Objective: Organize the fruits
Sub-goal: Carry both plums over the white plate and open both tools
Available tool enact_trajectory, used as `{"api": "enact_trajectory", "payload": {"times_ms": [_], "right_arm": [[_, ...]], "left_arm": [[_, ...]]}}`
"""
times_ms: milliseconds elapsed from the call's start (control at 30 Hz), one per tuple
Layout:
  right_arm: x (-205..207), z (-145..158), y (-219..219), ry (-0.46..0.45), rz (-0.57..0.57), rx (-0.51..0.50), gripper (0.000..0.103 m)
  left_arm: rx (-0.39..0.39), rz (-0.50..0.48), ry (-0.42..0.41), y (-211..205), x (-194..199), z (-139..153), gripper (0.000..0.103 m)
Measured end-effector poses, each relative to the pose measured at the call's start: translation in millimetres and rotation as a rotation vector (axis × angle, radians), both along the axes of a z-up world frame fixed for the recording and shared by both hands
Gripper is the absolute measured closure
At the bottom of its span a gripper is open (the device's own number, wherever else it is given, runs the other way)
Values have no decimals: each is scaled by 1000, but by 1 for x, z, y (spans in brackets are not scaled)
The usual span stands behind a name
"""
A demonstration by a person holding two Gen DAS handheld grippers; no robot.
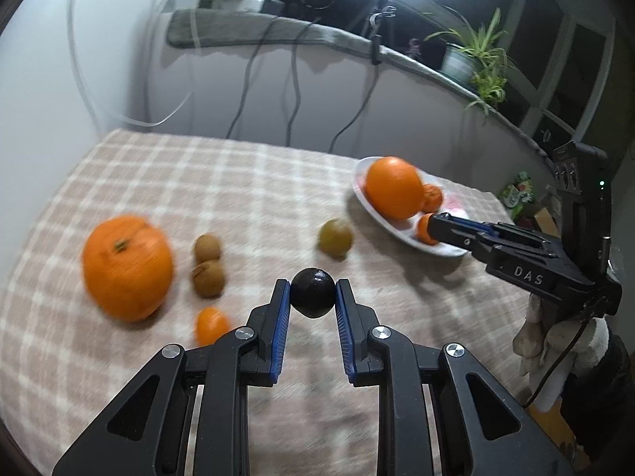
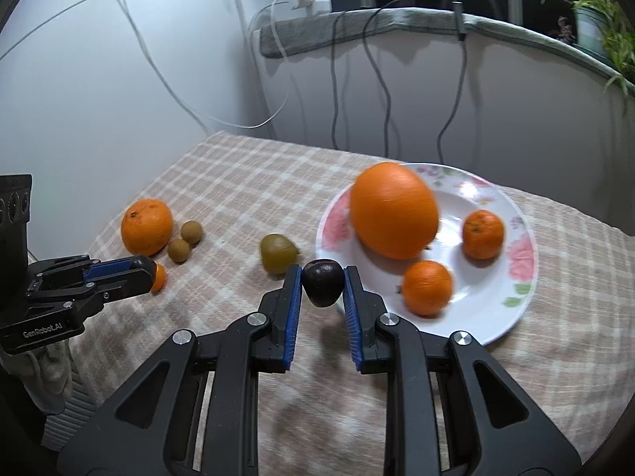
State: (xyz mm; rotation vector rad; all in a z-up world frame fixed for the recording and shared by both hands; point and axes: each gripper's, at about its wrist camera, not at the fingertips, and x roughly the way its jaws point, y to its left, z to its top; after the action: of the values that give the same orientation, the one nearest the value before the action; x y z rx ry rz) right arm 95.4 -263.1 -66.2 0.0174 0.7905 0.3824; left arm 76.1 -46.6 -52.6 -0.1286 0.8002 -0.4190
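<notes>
My left gripper [image 1: 312, 295] is shut on a dark round fruit [image 1: 312, 292] and holds it above the checked tablecloth. My right gripper [image 2: 322, 283] is shut on another dark fruit [image 2: 322, 282] at the near rim of the floral plate [image 2: 492, 317]. The plate holds a big orange [image 2: 393, 210] and two mandarins [image 2: 482, 234] [image 2: 428, 286]. Loose on the cloth lie a big orange [image 1: 127, 267], two brown fruits [image 1: 207, 248] [image 1: 208, 277], a small mandarin [image 1: 211, 324] and a green fruit [image 1: 335, 238].
The table [image 1: 238, 182] stands against a white wall with hanging cables [image 1: 293, 79]. A grey sill [image 1: 278, 31] behind it carries a potted plant [image 1: 472, 59] and a lamp clamp. In the right wrist view the left gripper [image 2: 149, 273] hovers by the small mandarin.
</notes>
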Motion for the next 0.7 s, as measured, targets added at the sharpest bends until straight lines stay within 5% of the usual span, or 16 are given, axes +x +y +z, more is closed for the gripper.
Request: {"api": "enact_trajectory", "payload": {"times_ms": [700], "right_arm": [[8,-10,-72,19,-136,-9,81]], "left_arm": [[29,-211,-29,-110,33,3,82]]}}
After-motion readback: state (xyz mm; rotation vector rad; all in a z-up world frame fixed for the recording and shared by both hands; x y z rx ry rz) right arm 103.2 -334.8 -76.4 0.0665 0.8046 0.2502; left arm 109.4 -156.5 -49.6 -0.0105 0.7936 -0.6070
